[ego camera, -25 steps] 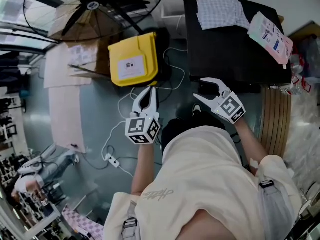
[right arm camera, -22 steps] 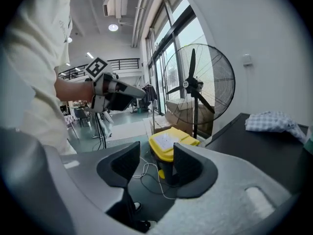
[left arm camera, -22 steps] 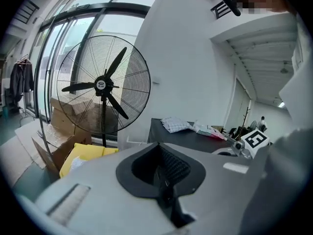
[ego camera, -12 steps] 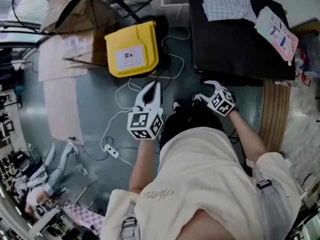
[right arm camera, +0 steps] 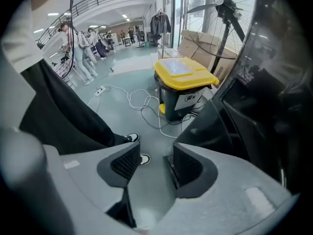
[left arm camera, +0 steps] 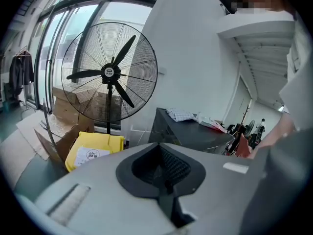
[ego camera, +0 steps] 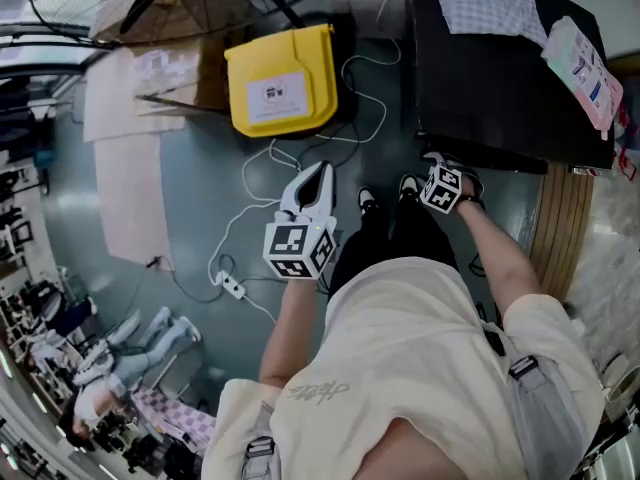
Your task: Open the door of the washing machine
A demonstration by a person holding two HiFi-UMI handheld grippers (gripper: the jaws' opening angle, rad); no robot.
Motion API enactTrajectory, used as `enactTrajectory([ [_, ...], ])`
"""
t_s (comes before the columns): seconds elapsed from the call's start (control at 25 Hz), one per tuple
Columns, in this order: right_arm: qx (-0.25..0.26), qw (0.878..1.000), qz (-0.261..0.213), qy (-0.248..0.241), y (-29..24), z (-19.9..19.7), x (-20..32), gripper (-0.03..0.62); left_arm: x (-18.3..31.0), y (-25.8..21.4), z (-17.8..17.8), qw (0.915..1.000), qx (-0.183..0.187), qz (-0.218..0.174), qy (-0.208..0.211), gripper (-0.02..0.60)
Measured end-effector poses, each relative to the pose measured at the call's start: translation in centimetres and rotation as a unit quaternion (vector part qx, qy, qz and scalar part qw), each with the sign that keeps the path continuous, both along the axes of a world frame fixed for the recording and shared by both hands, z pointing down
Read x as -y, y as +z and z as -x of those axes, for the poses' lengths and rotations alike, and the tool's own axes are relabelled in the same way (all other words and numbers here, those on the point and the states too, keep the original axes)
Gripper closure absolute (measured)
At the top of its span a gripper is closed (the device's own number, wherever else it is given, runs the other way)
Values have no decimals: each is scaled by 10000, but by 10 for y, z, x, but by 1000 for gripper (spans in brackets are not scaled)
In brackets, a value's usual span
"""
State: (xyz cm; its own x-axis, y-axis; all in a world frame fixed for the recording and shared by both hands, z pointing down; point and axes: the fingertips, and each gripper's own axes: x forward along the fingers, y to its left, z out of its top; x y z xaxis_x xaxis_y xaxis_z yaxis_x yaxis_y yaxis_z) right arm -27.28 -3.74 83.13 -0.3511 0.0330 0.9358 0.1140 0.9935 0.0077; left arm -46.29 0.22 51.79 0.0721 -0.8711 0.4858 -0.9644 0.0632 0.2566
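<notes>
We see the black washing machine (ego camera: 500, 88) standing on the grey floor (ego camera: 200, 188), ahead and to the right of the person. Its top carries a checked cloth (ego camera: 488, 3) and a packet (ego camera: 588, 58). We cannot make out its door in the head view, and the right gripper view shows only a dark glossy front, cut off at the picture's edge. A yellow bin (ego camera: 282, 78) sits left of it among loose cables (ego camera: 262, 198). Both arms reach forward and down. The right gripper (right arm camera: 151, 160) is just beside the machine's front, its fingers (right arm camera: 124, 163) spread apart with only floor showing between them. The left gripper (ego camera: 322, 173) points out over the floor, fingers pressed together, holding nothing.
</notes>
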Motion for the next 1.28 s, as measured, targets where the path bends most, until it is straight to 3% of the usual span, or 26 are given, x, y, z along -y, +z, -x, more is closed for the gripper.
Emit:
enactTrajectory([
  [0.36, -994, 9938, -400, -312, 42, -12, 13, 378, -7, 13, 3, 9998, -104, 137, 101, 563],
  [0.8, -1953, 9781, -283, -660, 69, -37, 11, 388, -2, 12, -1, 9995, -170, 119, 226, 563],
  [0.92, -2308, 9702, -51, -743, 75, -44, 1, 440, -5, 12, -1, 9995, -158, 141, 217, 563],
  [1.08, -2168, 9744, -170, -562, 75, -39, 4, 447, -6, 11, -1, 9995, -156, 140, 217, 563],
  [1.28, -2175, 9735, -485, -523, 73, -32, 18, 370, -7, 13, -2, 9994, -175, 175, 242, 563],
])
